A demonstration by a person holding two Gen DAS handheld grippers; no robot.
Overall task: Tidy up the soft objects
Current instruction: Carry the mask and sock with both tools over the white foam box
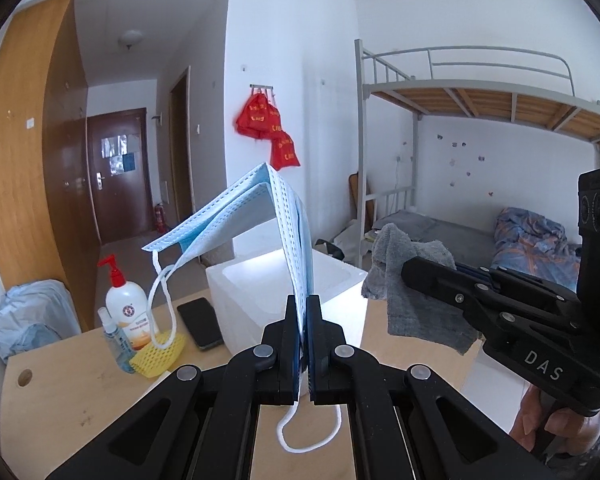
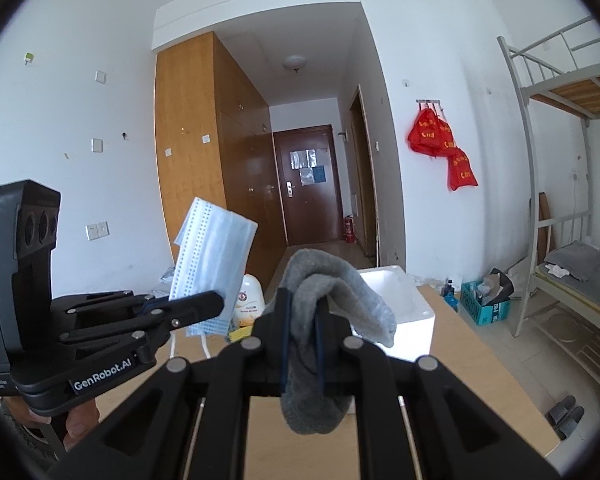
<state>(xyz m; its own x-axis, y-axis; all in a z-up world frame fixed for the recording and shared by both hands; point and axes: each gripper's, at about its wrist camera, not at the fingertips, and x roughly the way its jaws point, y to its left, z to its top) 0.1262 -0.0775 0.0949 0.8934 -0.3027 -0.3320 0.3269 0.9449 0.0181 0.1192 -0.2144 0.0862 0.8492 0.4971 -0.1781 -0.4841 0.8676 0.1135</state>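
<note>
A stack of light blue face masks (image 1: 260,208) stands up from my left gripper (image 1: 303,308), which is shut on their lower edge; white ear loops dangle below and to the left. A grey sock (image 2: 324,292) droops over my right gripper (image 2: 302,308), which is shut on it. In the left wrist view the right gripper (image 1: 406,270) enters from the right with the sock (image 1: 420,320) hanging from its tip. In the right wrist view the left gripper (image 2: 216,300) holds the masks (image 2: 212,252) up at the left. Both grippers hover near an open white foam box (image 1: 260,280) on the table.
On the wooden table (image 1: 80,380) left of the box lie a black phone (image 1: 200,322), a pump bottle (image 1: 126,308), a small spray bottle (image 1: 116,340) and a yellow foam net (image 1: 160,354). A bunk bed (image 1: 480,96) fills the right side. A hand grips each gripper's handle.
</note>
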